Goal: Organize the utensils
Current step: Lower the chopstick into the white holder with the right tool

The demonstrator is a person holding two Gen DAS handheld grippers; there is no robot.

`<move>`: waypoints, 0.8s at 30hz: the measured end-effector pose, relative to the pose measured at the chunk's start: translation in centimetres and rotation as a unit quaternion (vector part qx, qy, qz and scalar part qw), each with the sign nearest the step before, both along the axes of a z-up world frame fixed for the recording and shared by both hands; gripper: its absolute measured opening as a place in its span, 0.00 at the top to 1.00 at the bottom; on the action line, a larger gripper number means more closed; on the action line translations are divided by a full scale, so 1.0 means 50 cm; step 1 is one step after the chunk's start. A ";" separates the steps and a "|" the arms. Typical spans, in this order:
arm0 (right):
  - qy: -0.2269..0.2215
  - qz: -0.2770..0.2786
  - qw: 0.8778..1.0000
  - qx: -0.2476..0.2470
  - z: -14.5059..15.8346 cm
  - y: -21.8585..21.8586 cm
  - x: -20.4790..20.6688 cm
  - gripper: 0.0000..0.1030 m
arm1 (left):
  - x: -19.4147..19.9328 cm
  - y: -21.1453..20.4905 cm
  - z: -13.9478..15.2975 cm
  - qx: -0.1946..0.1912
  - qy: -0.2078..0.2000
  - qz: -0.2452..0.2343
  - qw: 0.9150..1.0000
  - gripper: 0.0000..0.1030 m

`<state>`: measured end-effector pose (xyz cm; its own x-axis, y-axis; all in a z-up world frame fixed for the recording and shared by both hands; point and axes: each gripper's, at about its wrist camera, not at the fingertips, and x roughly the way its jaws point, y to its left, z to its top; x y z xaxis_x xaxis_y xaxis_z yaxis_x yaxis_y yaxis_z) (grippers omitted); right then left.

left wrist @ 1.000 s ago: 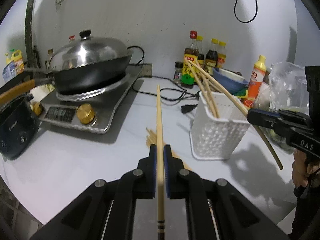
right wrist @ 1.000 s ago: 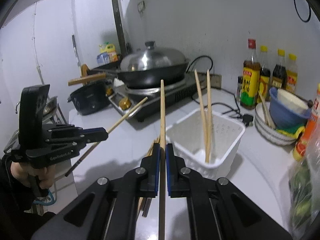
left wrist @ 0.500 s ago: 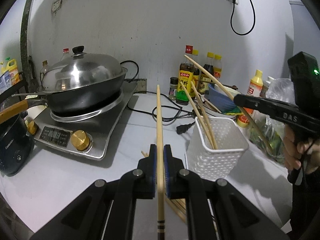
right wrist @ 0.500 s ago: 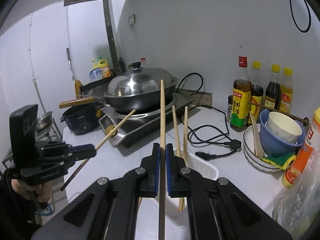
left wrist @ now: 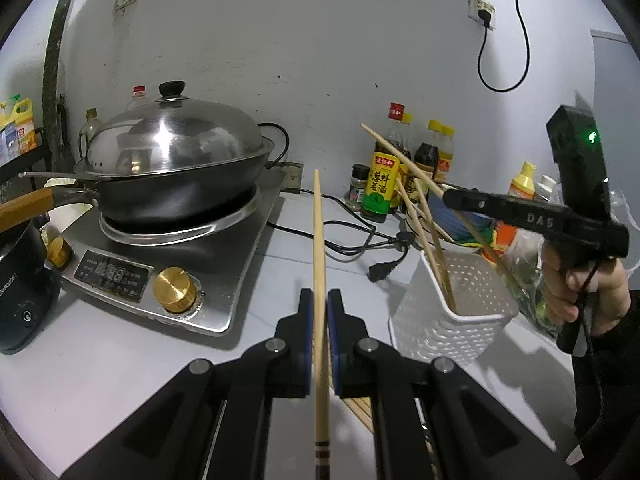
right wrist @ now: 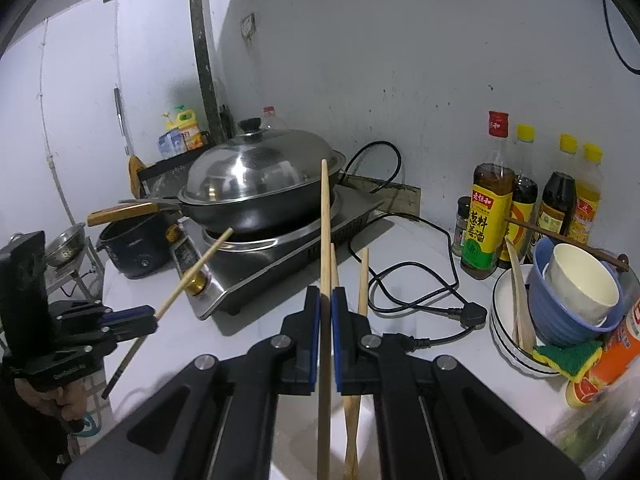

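Note:
My left gripper [left wrist: 319, 300] is shut on a long wooden chopstick [left wrist: 319, 240] and holds it above the counter. My right gripper [right wrist: 326, 296] is shut on another wooden chopstick [right wrist: 325, 224]. In the left wrist view the right gripper [left wrist: 452, 196] holds its chopstick [left wrist: 404, 156] tilted over the white perforated basket [left wrist: 440, 320], its lower end inside. Two chopsticks [left wrist: 430, 240] lean in the basket; they also show in the right wrist view [right wrist: 362, 280]. Several loose chopsticks [left wrist: 360, 408] lie on the counter under my left gripper. The left gripper [right wrist: 148, 318] appears at the left of the right wrist view.
An induction cooker [left wrist: 160, 256] with a lidded wok [left wrist: 172, 160] stands at the left. Sauce bottles [right wrist: 486, 208] line the wall. A black power cord [left wrist: 360, 240] lies on the counter. Stacked bowls [right wrist: 568, 292], a sponge [right wrist: 568, 356] and a black pot [right wrist: 132, 244] are around.
The right gripper has risen and come over the basket with its chopstick, tilting it steeper. The left gripper has lifted slightly and keeps its chopstick.

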<state>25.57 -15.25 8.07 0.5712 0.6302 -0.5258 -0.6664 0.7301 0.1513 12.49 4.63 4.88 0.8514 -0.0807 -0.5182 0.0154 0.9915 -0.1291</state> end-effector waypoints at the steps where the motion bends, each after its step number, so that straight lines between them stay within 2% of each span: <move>1: 0.002 -0.002 1.000 -0.003 -0.005 0.006 0.004 0.95 | 0.000 0.005 -0.001 -0.003 -0.001 0.001 1.000 0.94; 11: 0.023 -0.010 0.998 -0.050 -0.081 0.035 0.009 0.95 | 0.002 0.012 -0.003 -0.010 -0.002 0.002 1.000 0.94; 20: 0.036 -0.008 0.997 -0.069 -0.106 0.007 -0.025 0.94 | 0.013 -0.029 0.010 -0.012 -0.003 -0.009 1.000 0.94; 22: 0.031 -0.010 0.998 -0.063 -0.099 -0.010 -0.034 0.89 | 0.018 -0.044 0.015 -0.014 -0.003 -0.012 1.000 0.94; 24: 0.026 -0.014 0.998 -0.053 -0.091 -0.029 -0.043 0.78 | 0.023 -0.056 0.019 -0.020 -0.005 -0.016 1.000 0.94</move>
